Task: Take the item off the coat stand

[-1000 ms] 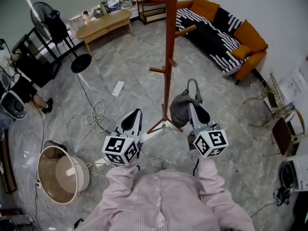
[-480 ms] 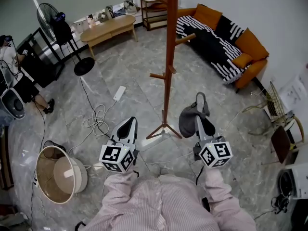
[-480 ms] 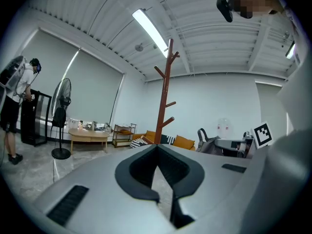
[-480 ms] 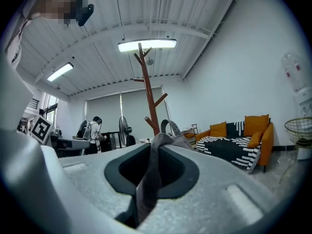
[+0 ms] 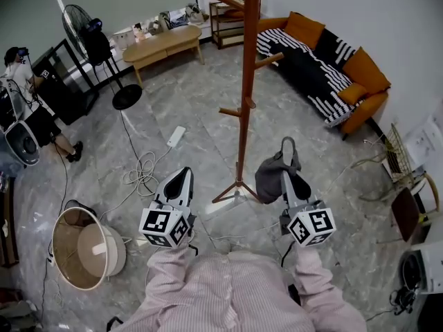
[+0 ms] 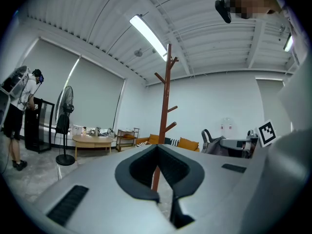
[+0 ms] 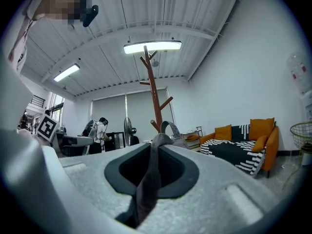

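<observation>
The brown wooden coat stand (image 5: 243, 116) rises from the grey floor just ahead of me; it also shows in the left gripper view (image 6: 163, 121) and the right gripper view (image 7: 153, 91). My right gripper (image 5: 286, 177) is shut on a grey fabric item with a loop strap (image 5: 270, 175), held right of the pole and clear of its pegs. In the right gripper view the grey fabric (image 7: 151, 174) runs down between the pressed jaws of that gripper (image 7: 146, 201). My left gripper (image 5: 183, 176) hovers left of the stand's foot, shut and empty (image 6: 164, 199).
A white power strip and cables (image 5: 149, 164) lie on the floor left of the stand. A round basket (image 5: 86, 247) sits at lower left. A standing fan (image 5: 90, 43), a wooden table (image 5: 163, 43), an orange sofa (image 5: 325, 68) and a person (image 5: 28, 95) ring the room.
Both grippers and the camera have drawn back a little from the stand. The grey item has stayed in the right gripper and now hangs slightly farther from the pole.
</observation>
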The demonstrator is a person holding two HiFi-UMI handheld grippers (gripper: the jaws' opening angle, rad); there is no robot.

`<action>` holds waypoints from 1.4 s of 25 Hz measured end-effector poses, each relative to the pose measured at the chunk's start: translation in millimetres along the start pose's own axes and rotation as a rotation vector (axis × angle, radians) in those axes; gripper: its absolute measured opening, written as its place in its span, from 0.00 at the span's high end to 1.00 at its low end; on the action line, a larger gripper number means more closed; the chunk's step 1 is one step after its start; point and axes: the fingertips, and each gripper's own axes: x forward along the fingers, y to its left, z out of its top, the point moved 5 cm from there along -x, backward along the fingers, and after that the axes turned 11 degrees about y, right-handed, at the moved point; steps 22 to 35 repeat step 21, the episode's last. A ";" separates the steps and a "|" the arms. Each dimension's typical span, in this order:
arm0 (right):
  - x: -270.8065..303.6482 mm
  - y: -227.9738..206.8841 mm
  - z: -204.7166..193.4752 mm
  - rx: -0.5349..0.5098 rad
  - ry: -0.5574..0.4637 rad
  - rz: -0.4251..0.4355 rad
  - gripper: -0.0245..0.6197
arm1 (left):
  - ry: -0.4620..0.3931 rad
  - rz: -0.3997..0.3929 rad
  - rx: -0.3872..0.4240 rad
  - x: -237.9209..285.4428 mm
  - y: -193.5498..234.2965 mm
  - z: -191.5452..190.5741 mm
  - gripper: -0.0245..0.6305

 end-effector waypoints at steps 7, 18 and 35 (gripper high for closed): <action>-2.0 -3.0 6.1 -0.018 -0.018 0.002 0.90 | -0.008 0.001 0.016 1.9 -5.7 2.8 0.96; -4.5 -6.0 3.6 -0.001 -0.006 0.012 0.90 | -0.002 -0.006 0.020 4.1 -8.5 1.4 0.96; -4.8 -9.4 3.8 0.007 -0.001 0.010 0.90 | -0.002 -0.009 0.019 7.1 -9.9 2.7 0.96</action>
